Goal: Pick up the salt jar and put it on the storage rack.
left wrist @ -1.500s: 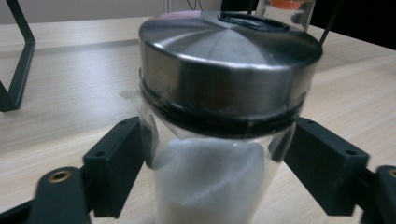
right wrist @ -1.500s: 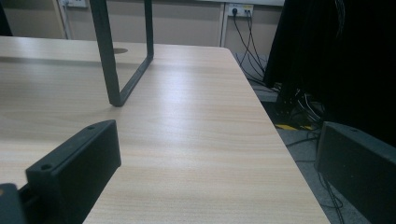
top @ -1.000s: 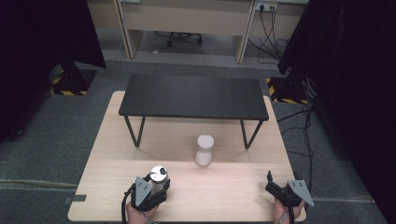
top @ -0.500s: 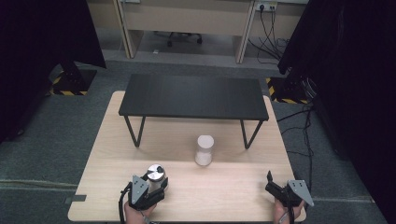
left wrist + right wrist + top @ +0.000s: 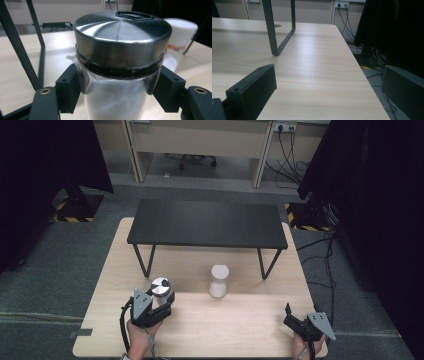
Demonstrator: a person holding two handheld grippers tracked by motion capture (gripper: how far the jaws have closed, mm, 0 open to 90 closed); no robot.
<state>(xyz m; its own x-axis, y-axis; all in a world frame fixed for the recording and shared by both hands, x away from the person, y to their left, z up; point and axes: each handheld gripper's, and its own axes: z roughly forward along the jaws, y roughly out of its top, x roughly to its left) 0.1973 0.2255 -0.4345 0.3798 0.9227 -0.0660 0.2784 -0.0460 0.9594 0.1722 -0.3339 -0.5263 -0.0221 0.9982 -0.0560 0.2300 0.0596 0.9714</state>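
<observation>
The left gripper (image 5: 159,303) is clamped on a clear jar with a brushed-steel lid (image 5: 161,289) — in the left gripper view its two black jaws press against the jar's sides just under the black seal ring, and white filling shows through the clear wall below the lid (image 5: 122,37). The jar stands upright in the grip. In the high view it sits over the near left part of the light wooden table (image 5: 235,325), just in front of the left leg of the low black bench-like table (image 5: 207,223) that stands on the wooden one.

Beyond the held jar, to its right, a second clear jar with a white lid (image 5: 219,281) stands upright on the wood, well apart from the left gripper and near the black table's front edge. In the left gripper view it shows behind the steel lid, at the right (image 5: 180,32).

The right gripper (image 5: 295,319) rests at the near right corner of the wooden table, held in the person's right hand — its jaws stand wide apart with bare wood between them, as the right gripper view shows. Ahead of it in that view is a black metal leg (image 5: 273,30) of the low table, and past the wooden table's right edge lie cables on grey carpet (image 5: 372,60).
</observation>
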